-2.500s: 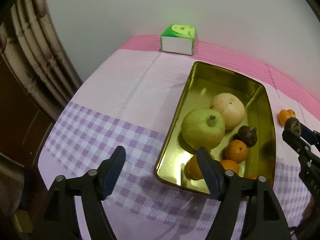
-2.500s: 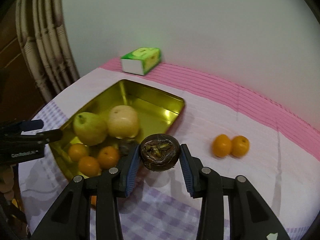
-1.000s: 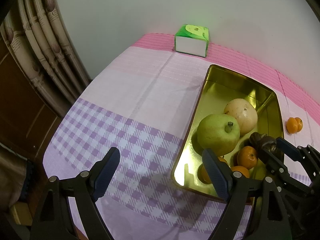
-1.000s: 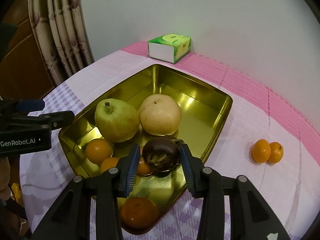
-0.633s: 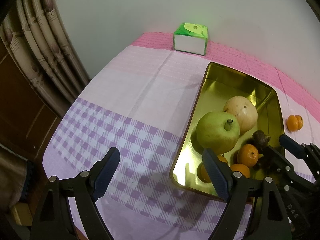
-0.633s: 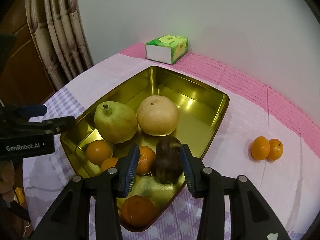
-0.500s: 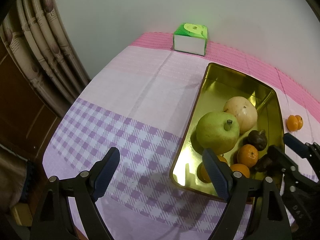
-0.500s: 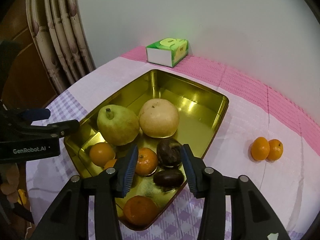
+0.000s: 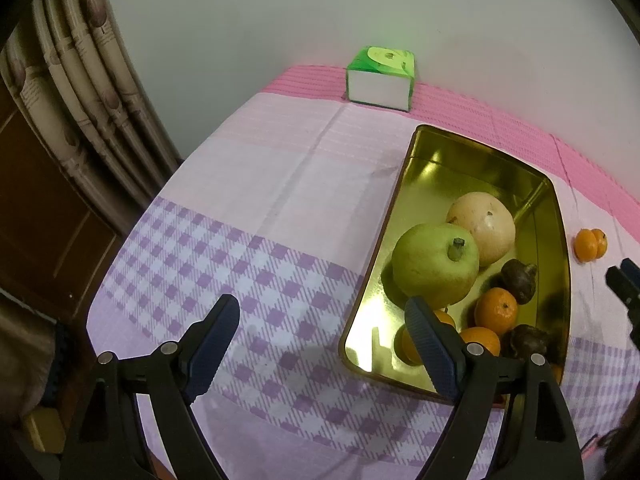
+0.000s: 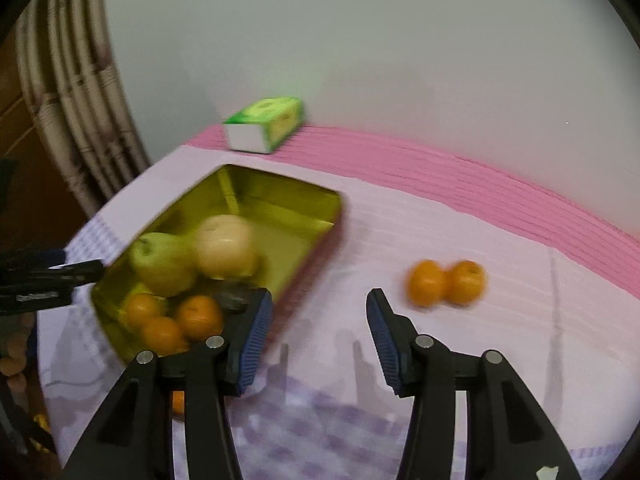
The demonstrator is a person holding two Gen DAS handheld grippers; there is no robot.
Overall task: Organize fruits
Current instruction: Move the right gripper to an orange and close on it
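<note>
Opening over bare cloth, right gripper (image 10: 319, 316) empty beside tray (image 10: 280, 192); left gripper (image 9: 320, 332) released, empty.

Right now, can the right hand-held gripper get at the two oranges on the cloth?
Probably yes. The right hand-held gripper is open and empty, the two oranges lie just ahead, and only bare tablecloth lies between them.

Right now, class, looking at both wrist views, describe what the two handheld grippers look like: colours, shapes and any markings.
Both match. The left gripper and the right gripper have black angular frames with triangular cut-outs and silver round bolt heads. Each finger ends in a blue ribbed pad. White lettering on the left gripper's side is too blurred to read. No cables or sleeves show.
</note>
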